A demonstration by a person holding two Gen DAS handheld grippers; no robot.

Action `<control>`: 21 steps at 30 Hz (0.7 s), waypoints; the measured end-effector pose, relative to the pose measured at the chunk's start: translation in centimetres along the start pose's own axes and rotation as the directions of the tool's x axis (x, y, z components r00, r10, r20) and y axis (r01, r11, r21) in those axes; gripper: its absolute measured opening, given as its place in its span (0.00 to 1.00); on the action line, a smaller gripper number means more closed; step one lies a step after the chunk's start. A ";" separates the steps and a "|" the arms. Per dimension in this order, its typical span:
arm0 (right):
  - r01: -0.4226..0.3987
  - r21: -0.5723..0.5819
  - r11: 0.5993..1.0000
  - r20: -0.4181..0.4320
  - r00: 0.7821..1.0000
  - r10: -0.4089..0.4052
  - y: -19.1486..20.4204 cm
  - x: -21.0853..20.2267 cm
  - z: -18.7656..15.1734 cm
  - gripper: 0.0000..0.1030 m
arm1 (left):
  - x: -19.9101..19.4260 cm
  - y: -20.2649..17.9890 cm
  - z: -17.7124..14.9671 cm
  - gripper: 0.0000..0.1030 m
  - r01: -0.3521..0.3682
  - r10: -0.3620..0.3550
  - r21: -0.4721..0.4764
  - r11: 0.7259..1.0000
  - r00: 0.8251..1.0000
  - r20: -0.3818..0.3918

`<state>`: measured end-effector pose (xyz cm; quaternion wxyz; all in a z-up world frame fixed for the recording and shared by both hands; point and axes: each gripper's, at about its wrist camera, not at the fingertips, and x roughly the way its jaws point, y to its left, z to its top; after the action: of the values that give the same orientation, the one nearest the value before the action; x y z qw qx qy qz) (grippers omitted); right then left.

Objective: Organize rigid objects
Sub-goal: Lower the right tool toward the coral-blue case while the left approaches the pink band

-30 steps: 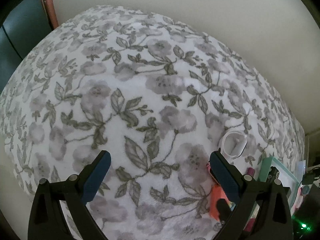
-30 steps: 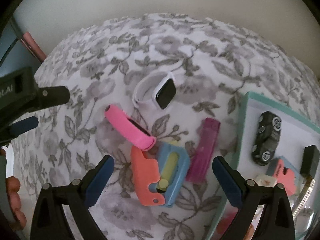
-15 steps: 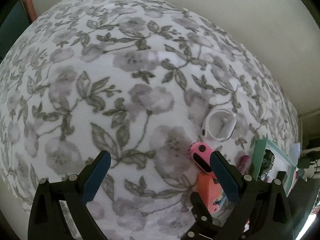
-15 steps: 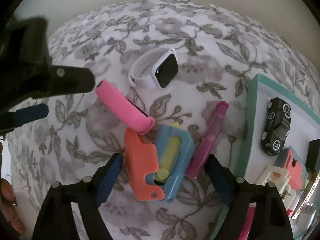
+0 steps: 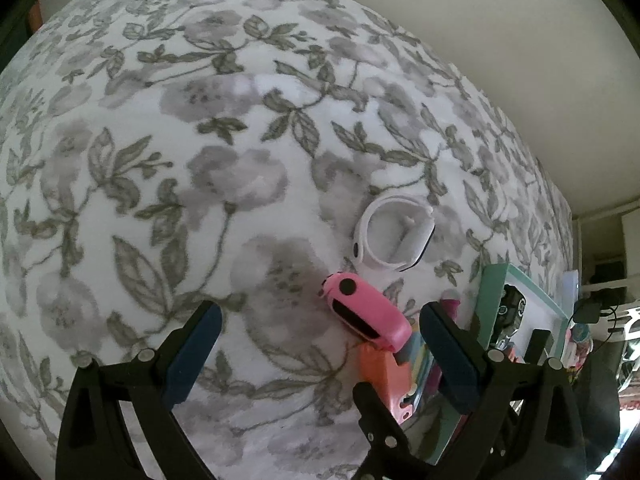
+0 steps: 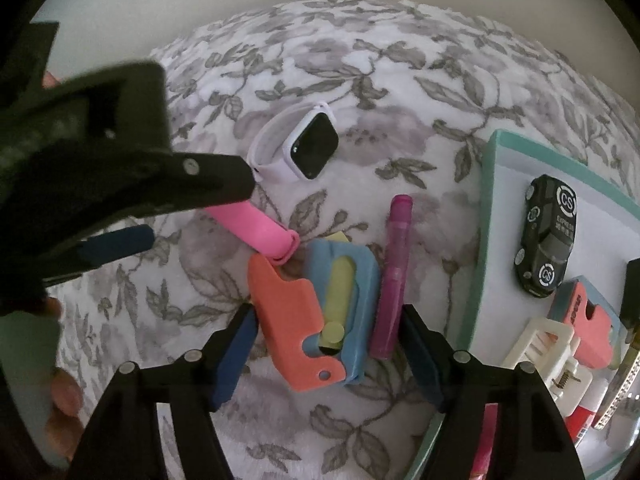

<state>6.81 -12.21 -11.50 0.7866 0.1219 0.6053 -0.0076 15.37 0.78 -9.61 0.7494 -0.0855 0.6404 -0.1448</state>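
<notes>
Right gripper (image 6: 326,350), jaws wide, straddles the light, stiff, slick coral-and-blue toy (image 6: 316,316) beside the teal tray (image 6: 486,240); best held across its flat sides.

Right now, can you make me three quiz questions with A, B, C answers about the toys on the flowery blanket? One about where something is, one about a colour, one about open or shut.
1. Where is the black toy car?
A. inside the teal-rimmed tray
B. on the flowery blanket
C. in a gripper

2. What colour is the band of the watch with the dark square screen?
A. pink
B. white
C. yellow

3. How is the right hand-held gripper?
A. shut on the purple pen
B. open
C. out of view

Answers: 1 A, the car lies on the tray's white floor. 2 B, its strap is white. 3 B, its fingers stand wide apart either side of the orange-and-blue toy, gripping nothing.
</notes>
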 end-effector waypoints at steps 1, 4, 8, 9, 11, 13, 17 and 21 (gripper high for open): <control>-0.006 0.003 1.000 0.000 1.000 0.006 -0.6 -0.5 -0.1 0.71 | 0.3 -0.1 0.1 0.96 0.003 -0.003 0.001 1.000 1.000 -0.006; -0.011 0.018 1.000 -0.002 1.000 0.011 -1.4 -1.0 0.1 0.70 | 1.0 -0.3 0.2 0.96 -0.011 0.011 0.010 1.000 1.000 -0.019; -0.033 0.028 0.999 -0.002 0.999 0.033 -2.6 -1.5 0.1 0.68 | 1.4 -0.3 0.2 0.96 -0.007 0.007 0.011 1.000 1.000 -0.021; -0.035 0.027 0.999 -0.002 0.999 0.035 -2.8 -1.6 0.1 0.68 | 1.6 -0.5 0.2 0.96 -0.003 0.004 0.012 1.000 1.000 -0.022; -0.041 0.030 0.999 -0.003 0.999 0.041 -3.0 -1.9 0.0 0.67 | 1.8 -0.7 0.2 0.96 0.007 -0.007 0.021 1.000 1.000 -0.021; -0.043 0.032 0.999 -0.003 0.999 0.043 -3.3 -1.9 0.1 0.67 | 2.2 -1.0 0.0 0.94 0.029 -0.028 0.028 0.999 0.999 -0.027; -0.045 0.030 0.999 -0.004 0.999 0.045 -3.5 -1.8 0.2 0.68 | 2.9 -1.9 -0.3 0.79 0.064 -0.061 0.050 0.997 0.997 -0.045; -0.045 0.034 0.998 -0.004 0.999 0.045 -2.5 -1.4 0.0 0.68 | 2.9 -2.4 -0.4 0.63 0.047 -0.044 0.079 0.996 0.999 -0.032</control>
<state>6.00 -14.82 -10.63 0.7830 0.1489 0.6040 0.0000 15.13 -2.43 -11.62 0.7390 -0.0681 0.6431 -0.1886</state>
